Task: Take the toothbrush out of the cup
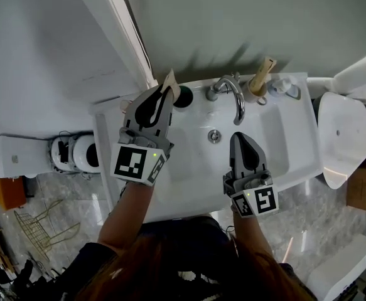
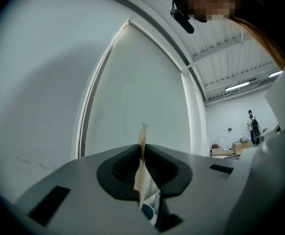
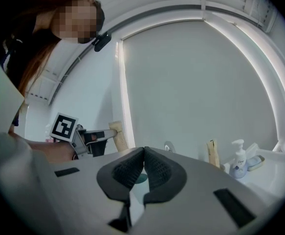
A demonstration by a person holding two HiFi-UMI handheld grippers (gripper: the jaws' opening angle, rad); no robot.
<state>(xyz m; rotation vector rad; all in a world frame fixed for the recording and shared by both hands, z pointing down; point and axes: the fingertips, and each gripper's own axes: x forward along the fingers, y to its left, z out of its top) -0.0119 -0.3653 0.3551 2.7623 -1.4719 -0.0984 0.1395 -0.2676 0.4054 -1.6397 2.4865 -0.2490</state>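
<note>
Beige and flat, the slim wood-coloured toothbrush stands nearly upright, pinched between the dark ribbed pads of the left gripper, whose jaws are clenched on its handle. In the left gripper view the same toothbrush pokes up above the closed pads, and its lower end hangs just over a rounded bluish rim. That rim is probably the cup, though the view is too cramped to say whether the end is fully clear of it. The small dark green round cup sits at the back left corner of the basin, just beside the gripper's tips. I judge the step in hand to be the withdrawal itself: the grip is made, and the next move calls for a straight upward pull until the brush clears the rim, without tipping the cup. The right gripper hovers over the bowl with its jaws pressed together on nothing. Everything rests on a white ceramic washbasin with a curved chrome tap. A second beige stick-like item and a white pump bottle stand along the back ledge. Behind is a pale grey-green wall, below a grey marbled tile floor.
</note>
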